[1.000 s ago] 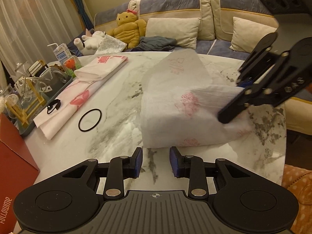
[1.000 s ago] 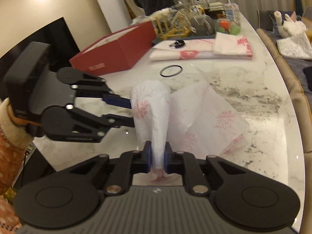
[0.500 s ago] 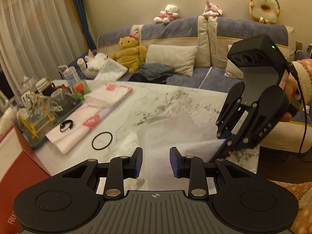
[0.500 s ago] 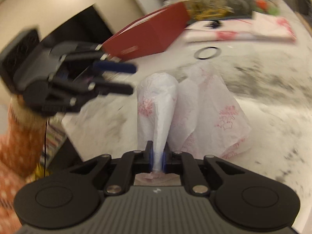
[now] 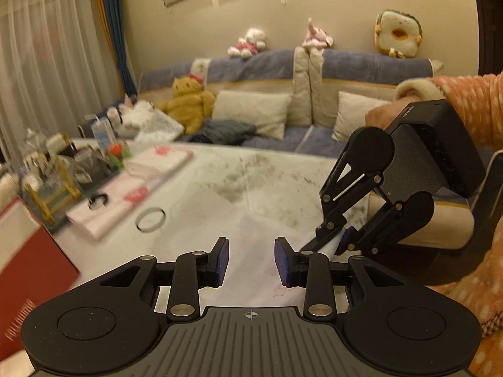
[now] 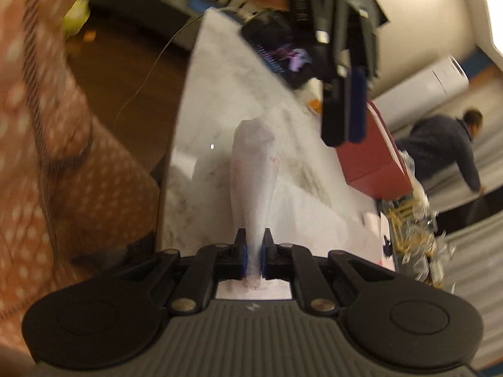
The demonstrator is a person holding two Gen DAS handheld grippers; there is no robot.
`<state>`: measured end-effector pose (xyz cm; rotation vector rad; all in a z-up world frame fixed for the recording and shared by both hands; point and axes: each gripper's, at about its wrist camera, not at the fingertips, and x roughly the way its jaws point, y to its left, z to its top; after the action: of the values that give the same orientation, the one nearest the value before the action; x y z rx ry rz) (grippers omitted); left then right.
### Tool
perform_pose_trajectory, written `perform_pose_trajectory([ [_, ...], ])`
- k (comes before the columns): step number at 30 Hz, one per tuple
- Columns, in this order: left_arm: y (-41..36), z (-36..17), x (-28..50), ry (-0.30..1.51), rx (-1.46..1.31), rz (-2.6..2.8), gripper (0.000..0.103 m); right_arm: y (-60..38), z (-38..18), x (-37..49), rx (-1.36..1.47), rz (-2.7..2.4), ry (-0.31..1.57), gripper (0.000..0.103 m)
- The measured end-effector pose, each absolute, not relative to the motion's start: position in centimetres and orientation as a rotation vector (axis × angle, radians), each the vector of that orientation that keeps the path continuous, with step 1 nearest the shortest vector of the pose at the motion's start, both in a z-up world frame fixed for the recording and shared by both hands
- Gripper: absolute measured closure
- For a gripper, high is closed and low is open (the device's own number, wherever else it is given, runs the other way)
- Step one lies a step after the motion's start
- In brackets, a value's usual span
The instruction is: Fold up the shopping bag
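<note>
The white shopping bag [image 5: 251,235] lies on the marble worktop [image 5: 267,169] before a blue sofa [image 5: 283,72]. Right tongs [image 6: 254,253] pinch its bunched edge; left tongs [image 5: 251,259] gape empty.

White bag [image 6: 251,185] with pink prints; red box [image 6: 374,163].

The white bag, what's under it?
Under the white bag you can see the marble table. Whether anything small lies beneath it is hidden. The right hand-held gripper pinches one edge.
</note>
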<state>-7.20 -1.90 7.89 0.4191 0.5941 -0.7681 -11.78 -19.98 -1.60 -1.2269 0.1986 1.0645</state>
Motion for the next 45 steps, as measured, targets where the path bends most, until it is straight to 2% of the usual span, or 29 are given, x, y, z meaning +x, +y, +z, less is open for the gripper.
perform_pose_trajectory([
  [5, -2.6, 3.6, -6.3, 0.732, 0.463, -0.749, 0.07, -20.0, -3.0, -12.7, -1.275, 1.082, 0.183, 0.096],
  [10, -2.9, 2.6, -6.5, 0.751, 0.477, -0.76, 0.07, -19.4, -2.6, -12.1, -1.232, 1.125, 0.235, 0.095],
  [15, -2.4, 2.8, -6.1, 0.745, 0.452, -0.749, 0.07, -19.9, -0.1, -7.4, -0.865, 1.279, 0.528, 0.095],
  [19, -0.6, 3.7, -5.5, 0.713, 0.344, -0.733, 0.07, -20.9, 0.5, -1.0, -0.467, 1.401, 0.843, 0.095],
  [22, 0.7, 3.9, -5.0, 0.703, 0.275, -0.732, 0.07, -21.6, -1.2, 3.2, -0.204, 1.423, 1.035, 0.093],
  [26, 1.6, 3.6, -4.8, 0.702, 0.254, -0.71, 0.07, -22.6, -4.2, 7.1, 0.081, 1.396, 1.226, 0.095],
  [34, 1.6, 6.7, -6.7, 0.552, 0.249, -0.77, 0.07, -23.5, -5.7, 9.3, 0.25, 1.377, 1.376, 0.096],
  [39, -1.3, 4.8, -6.0, 0.653, 0.402, -0.752, 0.07, -23.6, -5.8, 9.7, 0.255, 1.38, 1.383, 0.096],
  [45, -2.2, 2.8, -3.9, 0.739, 0.388, -0.702, 0.07, -23.3, -4.3, 8.9, 0.16, 1.373, 1.32, 0.094],
])
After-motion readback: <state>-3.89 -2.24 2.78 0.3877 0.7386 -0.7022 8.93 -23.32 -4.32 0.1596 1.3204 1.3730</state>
